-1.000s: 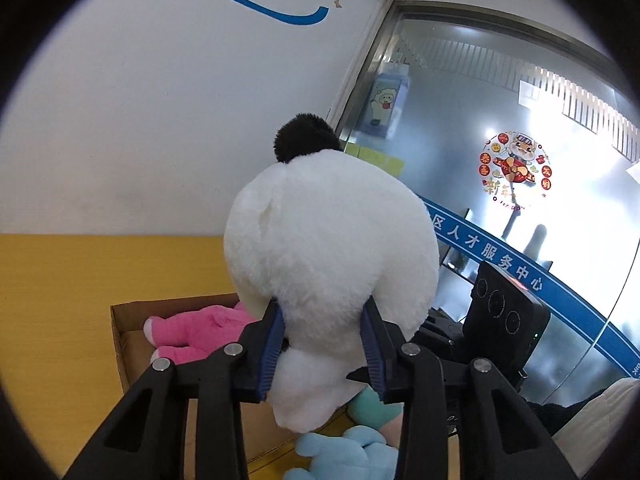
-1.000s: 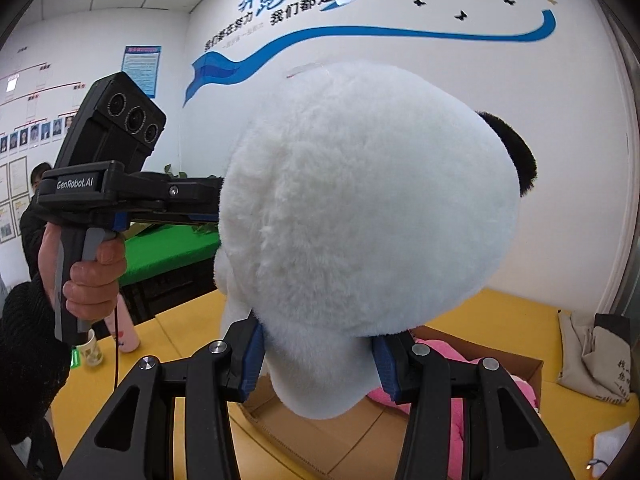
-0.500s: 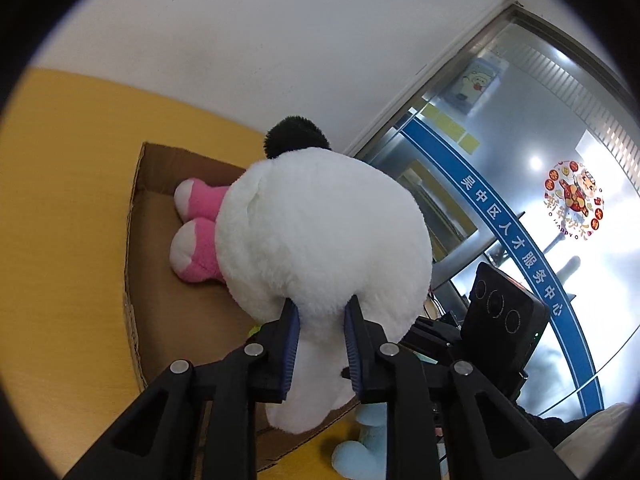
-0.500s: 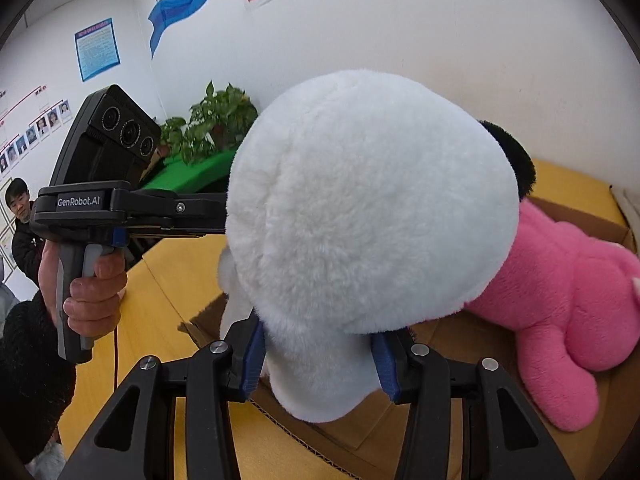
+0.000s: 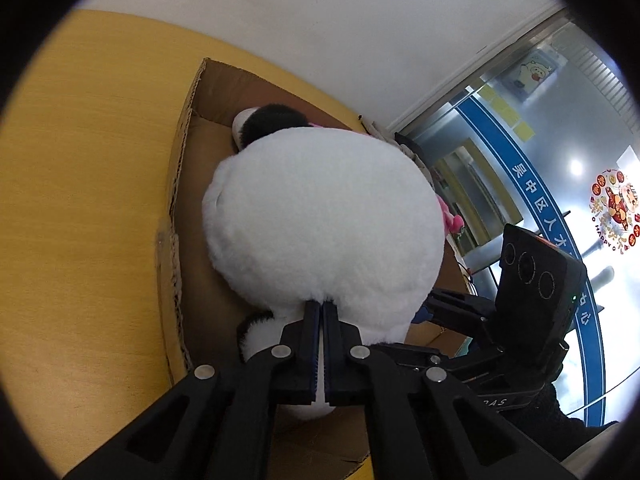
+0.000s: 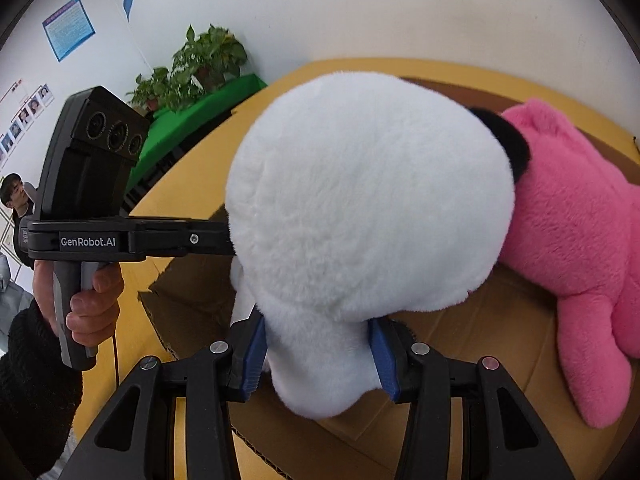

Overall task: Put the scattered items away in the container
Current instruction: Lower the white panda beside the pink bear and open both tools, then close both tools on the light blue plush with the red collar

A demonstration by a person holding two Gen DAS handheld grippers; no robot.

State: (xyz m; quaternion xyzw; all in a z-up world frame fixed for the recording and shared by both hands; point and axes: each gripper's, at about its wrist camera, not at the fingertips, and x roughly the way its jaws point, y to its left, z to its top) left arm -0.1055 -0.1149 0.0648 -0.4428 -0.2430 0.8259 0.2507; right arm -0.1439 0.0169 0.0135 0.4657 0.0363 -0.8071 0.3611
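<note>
A big white panda plush [image 5: 320, 220] with black ears hangs over the open cardboard box [image 5: 188, 184]; it fills the right wrist view too [image 6: 368, 216]. My left gripper [image 5: 322, 312] is nearly closed, pinching the plush's lower fur. My right gripper [image 6: 316, 344] is clamped on the plush's lower part [image 6: 320, 364] from the other side. A pink plush [image 6: 580, 232] lies inside the box [image 6: 192, 300] beside the panda, and its edge peeks out in the left wrist view [image 5: 450, 216].
The box sits on a yellow floor [image 5: 80, 200] close to a white wall. A glass door [image 5: 560, 140] is on the right. A green table [image 6: 192, 124] with potted plants [image 6: 200, 64] stands behind; a person [image 6: 16, 196] is at far left.
Both grippers have tipped down and lowered the panda plush into the box beside the pink plush. The left gripper's jaws have closed much tighter on the fur.
</note>
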